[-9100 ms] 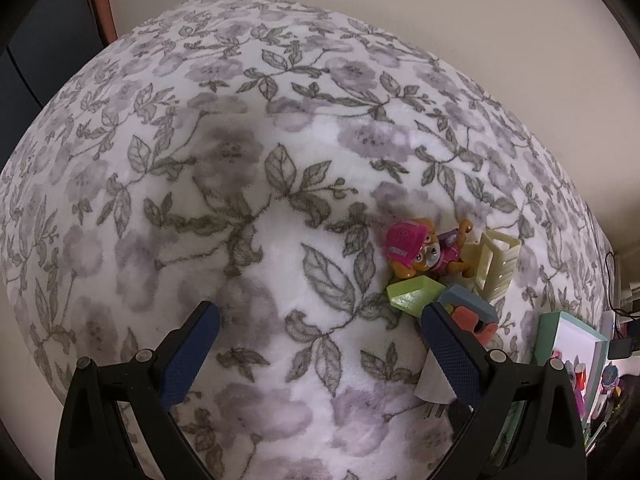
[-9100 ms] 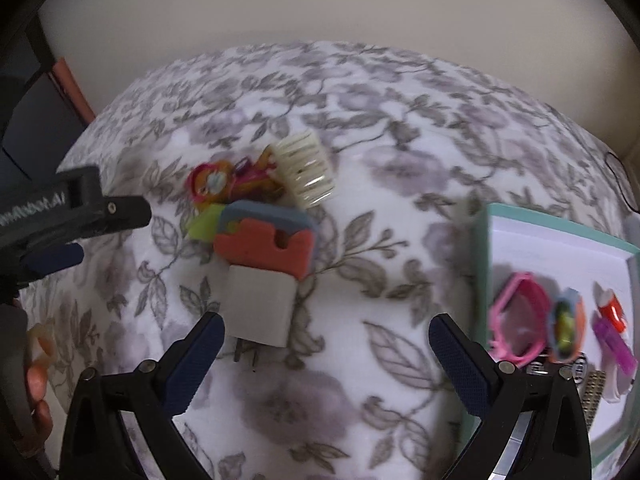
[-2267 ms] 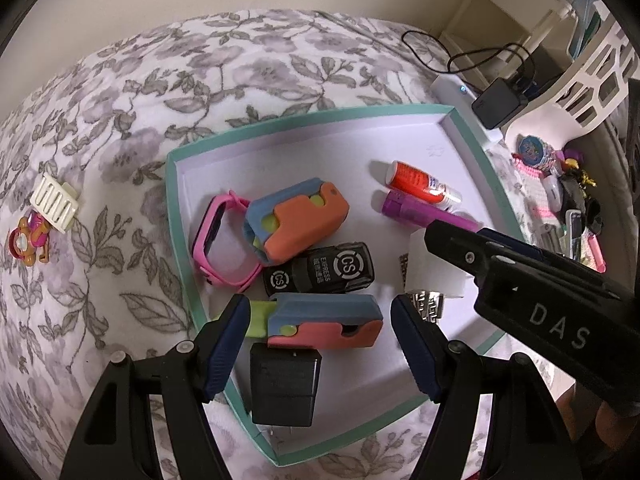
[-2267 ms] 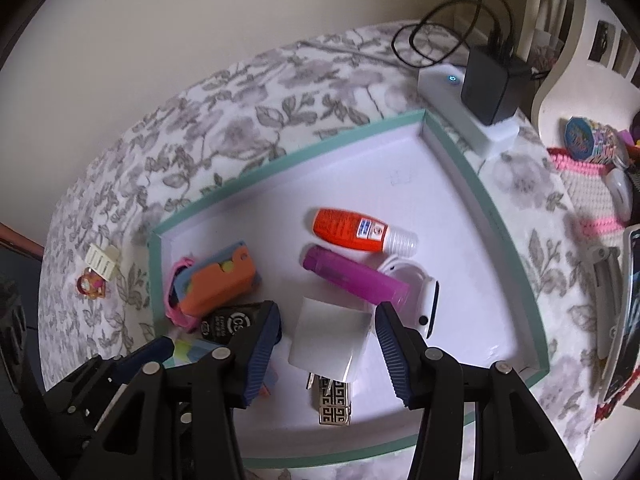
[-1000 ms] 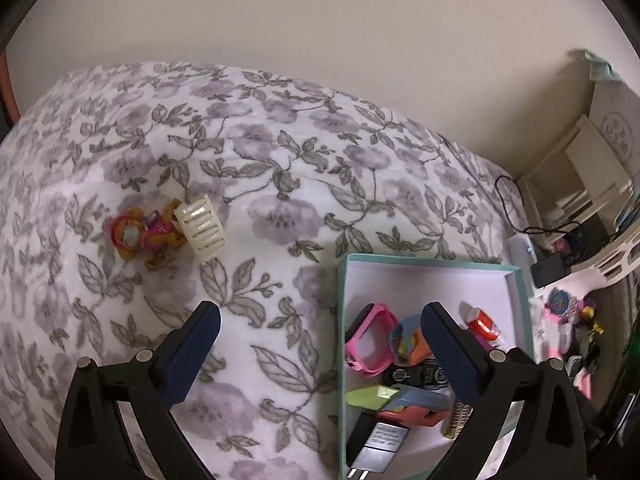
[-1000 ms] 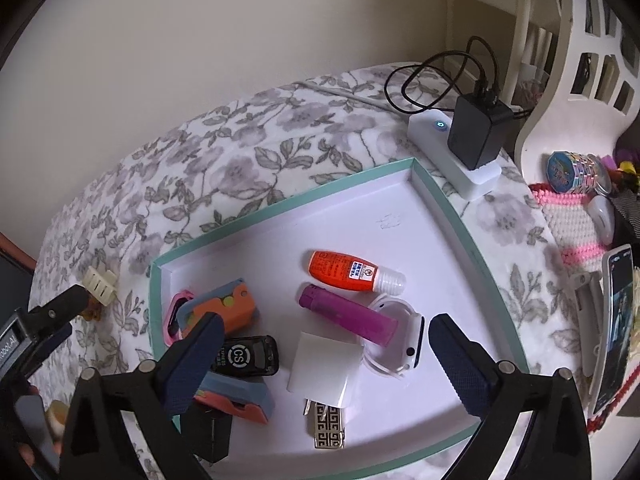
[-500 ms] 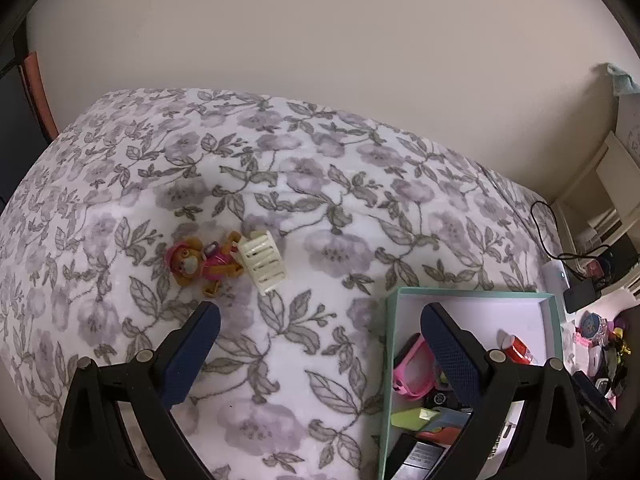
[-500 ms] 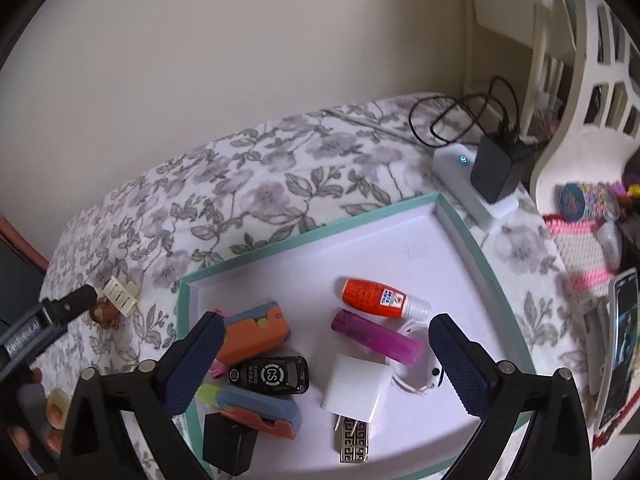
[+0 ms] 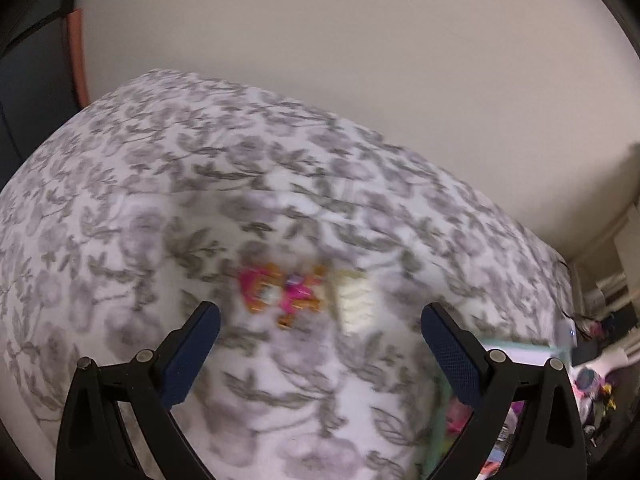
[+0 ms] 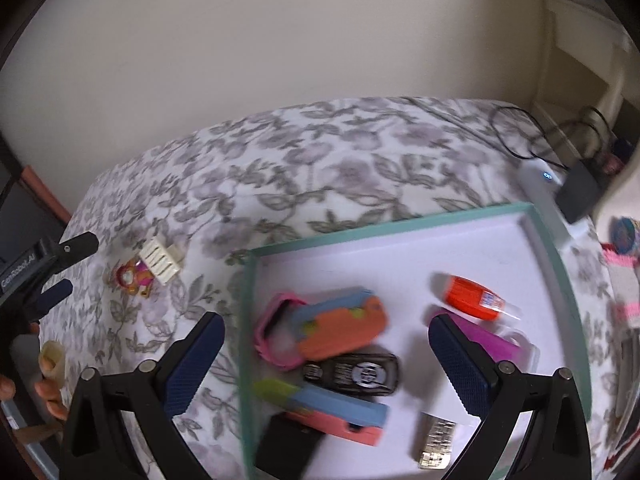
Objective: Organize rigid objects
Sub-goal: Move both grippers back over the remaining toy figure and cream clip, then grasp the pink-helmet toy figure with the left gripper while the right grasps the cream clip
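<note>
On the floral bedspread lie a pink-and-orange toy figure (image 9: 280, 294) and, just right of it, a cream comb-like clip (image 9: 354, 304). My left gripper (image 9: 320, 332) hovers open above them, nothing between its fingers. In the right wrist view the toy figure (image 10: 134, 278) and the clip (image 10: 162, 262) sit left of the teal-rimmed tray (image 10: 400, 230). The tray holds a pink watch, an orange-and-blue case (image 10: 340, 326), a black key fob (image 10: 352, 372), an orange glue bottle (image 10: 474, 296) and a purple tube. My right gripper (image 10: 326, 350) is open over the tray's left part.
A white power strip with a black adapter (image 10: 576, 192) and cables lies beyond the tray's far right corner. Cluttered small items and a pink knitted piece (image 10: 624, 280) are at the right. The wall runs behind the bed. A hand (image 10: 48, 380) holds the left gripper's body (image 10: 36, 276).
My left gripper has swung left from the tray, bringing the toy figure and clip between its fingers. My right gripper has shifted left over the tray's left part. Both stay open.
</note>
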The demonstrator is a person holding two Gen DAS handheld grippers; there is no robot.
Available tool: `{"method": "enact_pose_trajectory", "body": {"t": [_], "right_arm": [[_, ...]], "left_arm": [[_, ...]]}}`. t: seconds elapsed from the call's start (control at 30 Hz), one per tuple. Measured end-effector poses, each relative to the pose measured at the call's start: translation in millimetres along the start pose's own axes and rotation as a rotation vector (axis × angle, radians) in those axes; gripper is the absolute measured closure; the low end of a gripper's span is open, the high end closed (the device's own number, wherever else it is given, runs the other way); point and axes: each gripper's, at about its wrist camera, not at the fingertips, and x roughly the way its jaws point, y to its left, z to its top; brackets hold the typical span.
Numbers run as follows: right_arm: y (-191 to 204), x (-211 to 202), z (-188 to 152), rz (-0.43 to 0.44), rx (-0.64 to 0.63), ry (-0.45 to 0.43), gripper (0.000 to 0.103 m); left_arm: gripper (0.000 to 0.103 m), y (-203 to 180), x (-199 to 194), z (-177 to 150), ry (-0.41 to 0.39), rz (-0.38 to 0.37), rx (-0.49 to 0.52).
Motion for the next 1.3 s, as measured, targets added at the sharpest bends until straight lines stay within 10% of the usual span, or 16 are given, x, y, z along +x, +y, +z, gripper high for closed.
{"method": "enact_pose_trajectory", "body": {"t": [0.4,1.3], "right_arm": [[88.9,45.6,20.5,0.087,-0.150,0.033,0.003],[161.8,128.2,35.3,0.183,-0.242,0.092,0.032]], "left_arm": [[0.003,74.4,30.2,21.2,0.051,0.052,-0.160],[0.003,66.6,100.5,24.4,0.234,0.002,-0.189]]}}
